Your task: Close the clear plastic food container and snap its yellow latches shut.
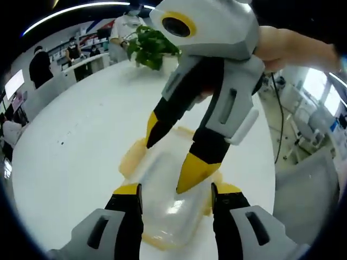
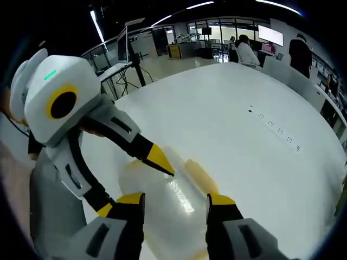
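Note:
The clear plastic container [image 1: 165, 219] lies on the white table [image 1: 76, 141] with its lid on, and its yellow latches [image 1: 132, 158] stick out at the sides. My left gripper [image 1: 176, 190] is open, one jaw on each side of the container. My right gripper [image 1: 167, 166] comes down from above, open, with its yellow fingertip [image 1: 190, 172] on the lid. In the right gripper view the container [image 2: 162, 227] lies between the jaws of my open right gripper [image 2: 174, 200]. There a yellow fingertip [image 2: 160, 158] of the left gripper rests on the lid beside a yellow latch [image 2: 200, 176].
A potted green plant [image 1: 152, 46] stands on the far side of the table. People stand and sit at counters behind it [image 1: 40, 65]. Small sockets [image 2: 274, 127] sit in the tabletop. A stand with a screen [image 2: 123, 46] rises beyond the table edge.

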Motion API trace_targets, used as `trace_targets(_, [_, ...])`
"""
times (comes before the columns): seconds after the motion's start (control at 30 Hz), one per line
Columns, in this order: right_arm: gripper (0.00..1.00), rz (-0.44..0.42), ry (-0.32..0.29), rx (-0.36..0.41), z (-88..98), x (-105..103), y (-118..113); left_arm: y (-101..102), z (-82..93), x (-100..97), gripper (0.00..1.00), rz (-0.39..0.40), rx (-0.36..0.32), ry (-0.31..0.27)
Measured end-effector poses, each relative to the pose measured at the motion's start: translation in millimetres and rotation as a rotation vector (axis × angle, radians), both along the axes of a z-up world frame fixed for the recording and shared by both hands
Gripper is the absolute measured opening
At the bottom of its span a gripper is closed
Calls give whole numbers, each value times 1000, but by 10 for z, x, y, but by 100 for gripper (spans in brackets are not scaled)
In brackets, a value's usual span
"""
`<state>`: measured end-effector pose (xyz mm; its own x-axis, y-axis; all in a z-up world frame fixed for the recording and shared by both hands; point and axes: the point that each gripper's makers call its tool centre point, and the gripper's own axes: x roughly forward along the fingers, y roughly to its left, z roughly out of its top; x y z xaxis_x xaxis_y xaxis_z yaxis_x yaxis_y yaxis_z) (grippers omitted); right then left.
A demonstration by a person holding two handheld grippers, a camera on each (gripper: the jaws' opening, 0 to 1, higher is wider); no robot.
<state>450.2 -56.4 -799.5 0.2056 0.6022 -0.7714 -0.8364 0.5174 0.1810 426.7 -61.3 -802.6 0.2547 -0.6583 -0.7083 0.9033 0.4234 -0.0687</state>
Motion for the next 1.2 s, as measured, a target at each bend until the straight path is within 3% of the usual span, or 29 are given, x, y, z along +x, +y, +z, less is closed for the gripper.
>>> trace_targets(0.13, [45,11,-2,-4,-2,4,7,2,-16,-23,53,-32,22,-25])
trace_targets(0.3, [48,57,7,-11,-28,-45,29,-35,-9,-50,58,-43,-1,-10])
trace_targets(0.47, [50,97,-27,-28,-26,-38,40,-40,-43,-51,58,-90,39,-66])
trace_targets(0.8, [51,153,-47,-59,-47,1,18,-84,-11,-29,57,-117,44,-123])
trace_targets(1.2, [56,204,-14,-79,-146,43,105,-121,-6,-21,58,-150,27,-141])
